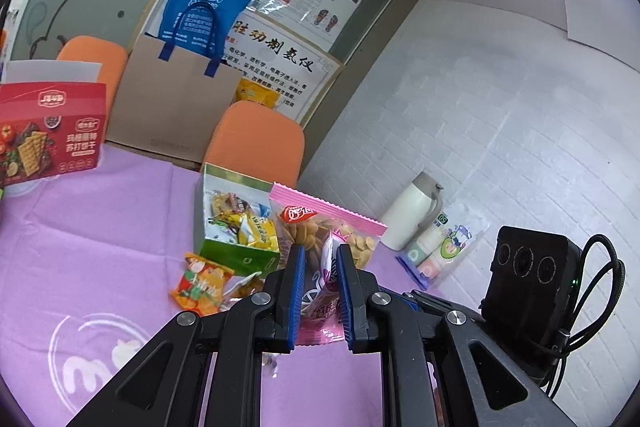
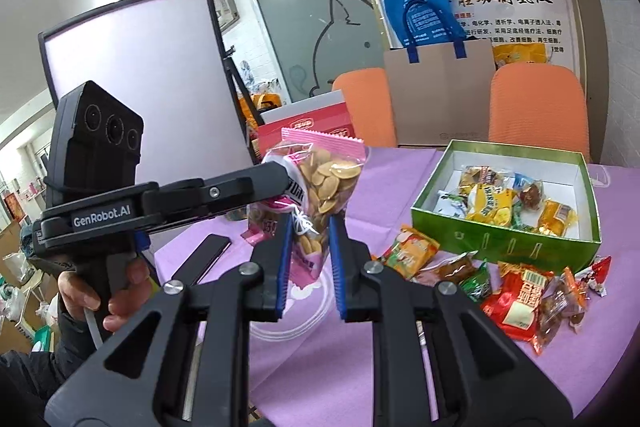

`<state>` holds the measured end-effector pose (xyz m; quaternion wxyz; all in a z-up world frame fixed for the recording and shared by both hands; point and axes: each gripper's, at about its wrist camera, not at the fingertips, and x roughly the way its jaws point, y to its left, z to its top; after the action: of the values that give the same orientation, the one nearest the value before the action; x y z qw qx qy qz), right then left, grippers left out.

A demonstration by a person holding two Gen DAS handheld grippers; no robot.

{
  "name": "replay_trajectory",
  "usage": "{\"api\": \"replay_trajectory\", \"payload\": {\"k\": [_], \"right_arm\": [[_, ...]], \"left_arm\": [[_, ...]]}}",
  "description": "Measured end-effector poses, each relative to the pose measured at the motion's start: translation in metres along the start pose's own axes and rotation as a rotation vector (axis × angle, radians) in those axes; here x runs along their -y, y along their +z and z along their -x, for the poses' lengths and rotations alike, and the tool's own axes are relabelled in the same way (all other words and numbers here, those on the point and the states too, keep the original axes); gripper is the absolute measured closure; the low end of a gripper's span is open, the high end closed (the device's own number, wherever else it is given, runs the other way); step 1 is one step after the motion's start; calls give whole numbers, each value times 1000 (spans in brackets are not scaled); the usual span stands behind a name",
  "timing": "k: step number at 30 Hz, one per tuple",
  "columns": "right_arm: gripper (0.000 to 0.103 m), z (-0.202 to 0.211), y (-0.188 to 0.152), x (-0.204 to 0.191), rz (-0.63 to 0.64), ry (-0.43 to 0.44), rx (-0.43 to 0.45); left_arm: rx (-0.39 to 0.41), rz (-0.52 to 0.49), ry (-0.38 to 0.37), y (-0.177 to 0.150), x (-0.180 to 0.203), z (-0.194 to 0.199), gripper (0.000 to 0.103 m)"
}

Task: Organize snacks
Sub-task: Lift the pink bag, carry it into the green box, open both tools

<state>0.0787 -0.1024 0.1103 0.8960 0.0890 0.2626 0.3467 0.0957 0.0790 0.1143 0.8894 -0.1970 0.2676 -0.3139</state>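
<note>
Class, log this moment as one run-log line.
left gripper: shut on pink bag | right gripper: open around bag | green box: part filled

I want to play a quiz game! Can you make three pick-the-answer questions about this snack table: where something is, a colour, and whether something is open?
1. Where is the pink bag? A on the floor; B held in a tool; C in a drawer.
2. What colour is the tablecloth? A purple; B blue; C white.
3. The green box is: A taped shut; B open; C upside down.

Answers: B, the left tool grips it above the table. A, the cloth is purple. B, there is no lid and the snacks show inside.
</note>
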Motion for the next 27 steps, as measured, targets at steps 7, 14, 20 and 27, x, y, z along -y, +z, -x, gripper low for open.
{"api": "replay_trajectory", "payload": {"k": [7,14,20,27], "right_arm": [[83,-26,17,68,-60,-75,6],[83,-59,13,128,-120,-104,-35],[83,-84,9,161,-160,-117,-55],[27,-107,3,188,-168,-200,-76]], "left_arm": [[-69,15,-36,26,-13,-81,88],[-149,60,-38,31,-43,-153,88],[-193,80,-17,30,-64,-194,88],[-185,116,34,28,-84,-210,9]]}}
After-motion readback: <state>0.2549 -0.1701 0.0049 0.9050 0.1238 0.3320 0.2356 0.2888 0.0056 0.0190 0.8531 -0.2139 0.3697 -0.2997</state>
